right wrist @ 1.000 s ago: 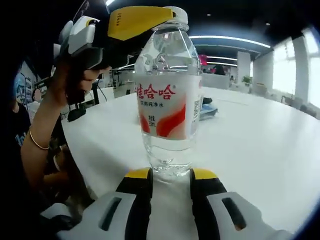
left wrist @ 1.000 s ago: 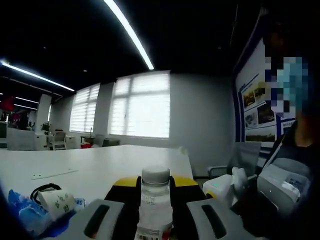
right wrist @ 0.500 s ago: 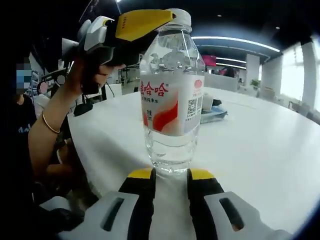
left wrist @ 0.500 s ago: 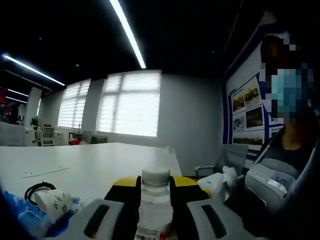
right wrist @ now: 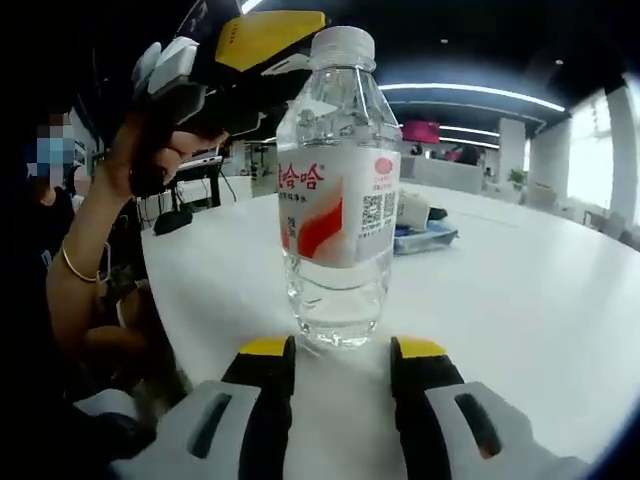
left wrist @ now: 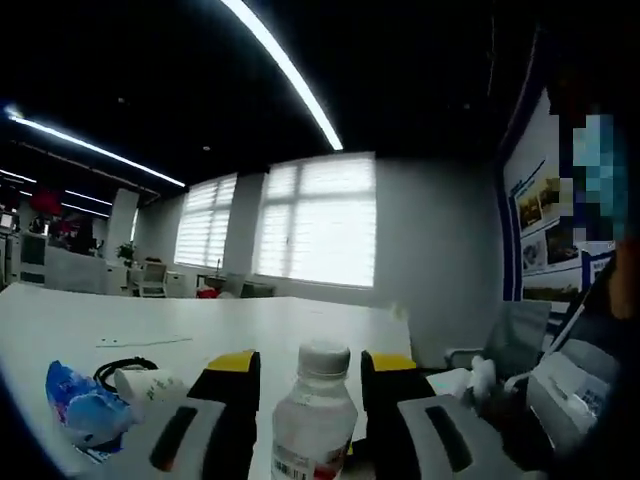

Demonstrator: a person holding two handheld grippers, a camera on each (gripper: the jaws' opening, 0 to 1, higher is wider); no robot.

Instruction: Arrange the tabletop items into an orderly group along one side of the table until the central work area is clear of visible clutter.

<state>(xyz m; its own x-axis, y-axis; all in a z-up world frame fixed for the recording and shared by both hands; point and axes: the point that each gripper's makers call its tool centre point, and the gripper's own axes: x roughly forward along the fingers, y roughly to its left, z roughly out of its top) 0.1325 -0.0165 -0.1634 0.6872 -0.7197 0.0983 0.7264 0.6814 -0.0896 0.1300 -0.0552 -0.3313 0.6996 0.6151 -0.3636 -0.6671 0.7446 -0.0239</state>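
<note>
Water fills the clear plastic bottle (right wrist: 338, 200), which stands upright on the white table (right wrist: 520, 300). It has a white cap and a white label with red letters, a red swoosh and a small square code.

In the left gripper view, going left to right: at 8 o'clock a crumpled blue packet (left wrist: 82, 412) lies on the table (left wrist: 200, 325), with a black cable loop (left wrist: 118, 368) and a white roll (left wrist: 150, 385) just beside it. The left gripper (left wrist: 305, 400) rises from 6 o'clock. Its two yellow-tipped jaws are spread apart, and the bottle (left wrist: 314, 420) stands between them with a gap showing on each side. The jaws do not squeeze it. At 4 o'clock sits a person in grey clothes.

In the right gripper view, going left to right: at 9 o'clock a hand (right wrist: 150, 150) holds the left gripper (right wrist: 262, 40) up at 11 o'clock, its yellow tip just beside the bottle cap. The bottle stands in the middle. At 6 o'clock the right gripper (right wrist: 340, 352) has its jaws wide apart. They hold nothing, and the bottle base sits just past the tips. Behind the bottle at 3 o'clock lies the blue packet (right wrist: 425, 235).
</note>
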